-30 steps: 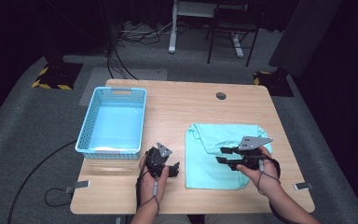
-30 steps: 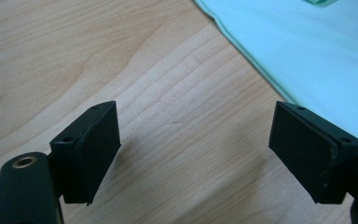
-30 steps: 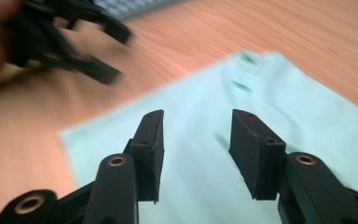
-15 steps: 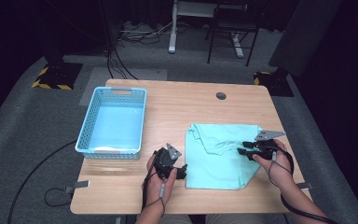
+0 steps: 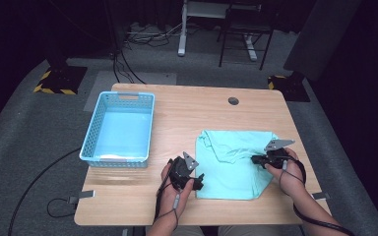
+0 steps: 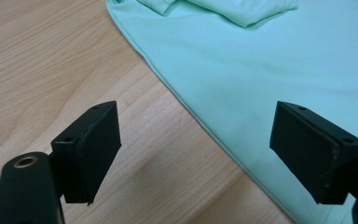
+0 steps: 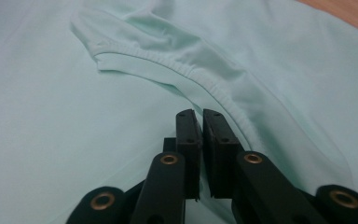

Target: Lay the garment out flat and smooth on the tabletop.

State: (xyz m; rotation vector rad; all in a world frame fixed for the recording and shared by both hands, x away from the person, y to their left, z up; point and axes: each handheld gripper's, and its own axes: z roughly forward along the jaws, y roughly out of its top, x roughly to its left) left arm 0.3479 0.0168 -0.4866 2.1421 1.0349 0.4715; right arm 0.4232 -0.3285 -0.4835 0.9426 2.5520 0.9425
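A mint-green garment (image 5: 234,164) lies spread on the right half of the wooden surface (image 5: 187,113), its upper part folded over into a bunched layer. To its left, well apart from it, a light blue basket (image 5: 119,129) stands on the surface.

The right gripper (image 5: 258,159) rests on the garment's right part, near the folded layer. In the right gripper view its jaws stand nearly together with only a thin slit between them, having just been closing. They sit right at a stitched hem (image 7: 200,77) that runs across the cloth, but whether any fabric is pinched between them cannot be told, since the pads hide that spot.

The left gripper (image 5: 197,181) is held at the garment's lower left corner, the person's left hand (image 5: 174,191) wrapped around its body. In the left gripper view its jaws are spread wide and hold nothing: one pad hangs over bare wood, the other over the green cloth, and the garment's edge (image 6: 186,109) runs diagonally between them.

A dark round hole (image 5: 233,101) sits in the surface near its far edge.
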